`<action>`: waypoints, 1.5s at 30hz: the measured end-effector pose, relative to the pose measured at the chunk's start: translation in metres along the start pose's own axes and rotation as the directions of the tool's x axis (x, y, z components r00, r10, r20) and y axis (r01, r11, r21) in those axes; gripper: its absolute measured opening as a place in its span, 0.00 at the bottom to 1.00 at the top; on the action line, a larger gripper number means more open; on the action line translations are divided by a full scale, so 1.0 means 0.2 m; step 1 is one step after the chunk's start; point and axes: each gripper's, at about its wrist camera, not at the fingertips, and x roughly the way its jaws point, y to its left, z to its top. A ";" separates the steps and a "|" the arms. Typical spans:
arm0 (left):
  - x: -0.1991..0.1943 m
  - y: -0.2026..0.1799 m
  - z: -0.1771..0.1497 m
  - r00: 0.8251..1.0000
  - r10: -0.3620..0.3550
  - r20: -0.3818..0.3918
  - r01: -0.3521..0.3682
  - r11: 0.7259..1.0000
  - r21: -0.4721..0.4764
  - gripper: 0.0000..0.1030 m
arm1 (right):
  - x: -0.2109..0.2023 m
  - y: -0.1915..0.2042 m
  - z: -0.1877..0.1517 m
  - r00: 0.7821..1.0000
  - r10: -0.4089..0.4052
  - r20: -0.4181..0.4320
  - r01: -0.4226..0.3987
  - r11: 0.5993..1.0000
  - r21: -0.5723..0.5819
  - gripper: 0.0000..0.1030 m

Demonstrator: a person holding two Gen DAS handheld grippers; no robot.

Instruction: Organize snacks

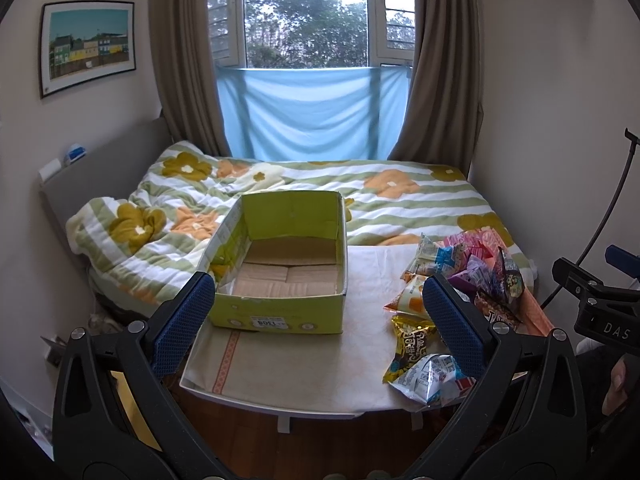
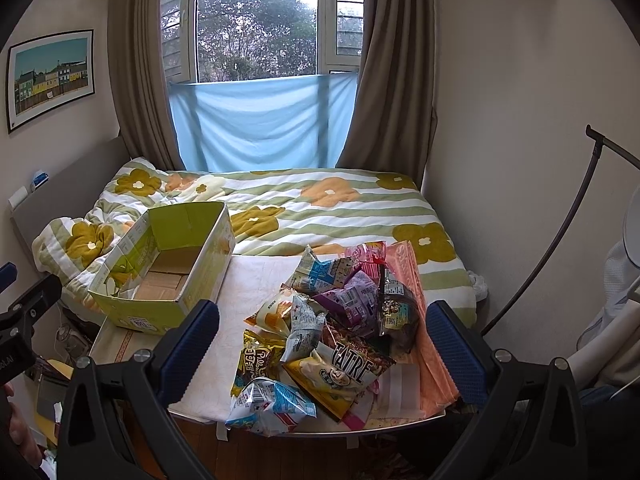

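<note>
An open green cardboard box (image 1: 280,312) (image 2: 160,312) sits empty on the left half of a white-clothed table (image 1: 296,364) (image 2: 248,280). A heap of snack packets (image 2: 340,320) (image 1: 468,276) lies on the table's right half, with a yellow packet (image 1: 408,346) and a silver-blue packet (image 2: 272,404) nearest the front edge. My left gripper (image 1: 320,320) hovers open before the table, its fingers framing the box and the heap's left edge. My right gripper (image 2: 320,350) hangs open in front of the heap, nothing between its fingers. The right gripper's body (image 1: 600,308) shows at the left wrist view's right edge.
Behind the table lies a bed (image 1: 360,196) with a striped flowered quilt, under a window with brown curtains. A pink folded cloth (image 2: 424,344) lies under the heap's right side. A black curved stand (image 2: 560,232) rises at the right. Clutter sits on the floor at left.
</note>
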 end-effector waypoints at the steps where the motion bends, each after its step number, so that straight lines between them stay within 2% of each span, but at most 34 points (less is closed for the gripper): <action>1: 0.00 0.00 0.00 1.000 -0.003 -0.001 0.003 1.000 -0.001 1.00 | 0.00 0.00 0.00 1.000 0.000 0.000 0.000 1.000 0.000 1.00; 17: -0.02 -0.01 0.01 1.000 -0.020 -0.007 0.020 1.000 0.001 1.00 | 0.00 0.00 -0.01 1.000 0.000 -0.001 0.000 1.000 0.001 1.00; 21: 0.02 -0.04 0.03 0.997 -0.064 -0.040 0.065 0.998 0.016 1.00 | 0.01 -0.01 -0.01 1.000 -0.012 -0.012 0.012 1.000 0.010 1.00; 23: 0.05 -0.07 0.02 0.993 -0.095 -0.062 0.098 0.995 0.037 1.00 | 0.03 -0.02 -0.09 1.000 -0.022 -0.022 0.022 1.000 0.018 1.00; 26: 0.12 -0.12 -0.02 0.980 -0.161 -0.116 0.170 0.983 0.067 1.00 | 0.05 -0.08 -0.12 0.998 -0.037 -0.040 0.038 0.999 0.032 1.00; 29: 0.21 -0.19 -0.10 0.957 -0.233 -0.171 0.251 0.964 0.090 1.00 | 0.08 -0.16 -0.14 0.997 -0.055 -0.057 0.056 0.998 0.029 1.00; 34: 0.35 -0.35 -0.28 0.921 -0.293 -0.256 0.327 0.939 0.102 1.00 | 0.21 -0.26 -0.19 0.994 0.021 -0.111 -0.020 1.000 0.007 1.00; 38: 0.44 -0.51 -0.43 0.906 -0.291 -0.309 0.347 0.926 0.146 1.00 | 0.38 -0.34 -0.25 0.977 0.109 -0.184 -0.106 0.994 0.025 1.00; 41: 0.52 -0.61 -0.53 0.895 -0.289 -0.339 0.358 0.920 0.160 1.00 | 0.52 -0.41 -0.30 0.951 0.180 -0.250 -0.168 0.983 0.067 1.00; 45: 0.61 -0.73 -0.66 0.890 -0.259 -0.375 0.351 0.915 0.200 1.00 | 0.67 -0.47 -0.39 0.920 0.241 -0.310 -0.221 0.970 0.097 1.00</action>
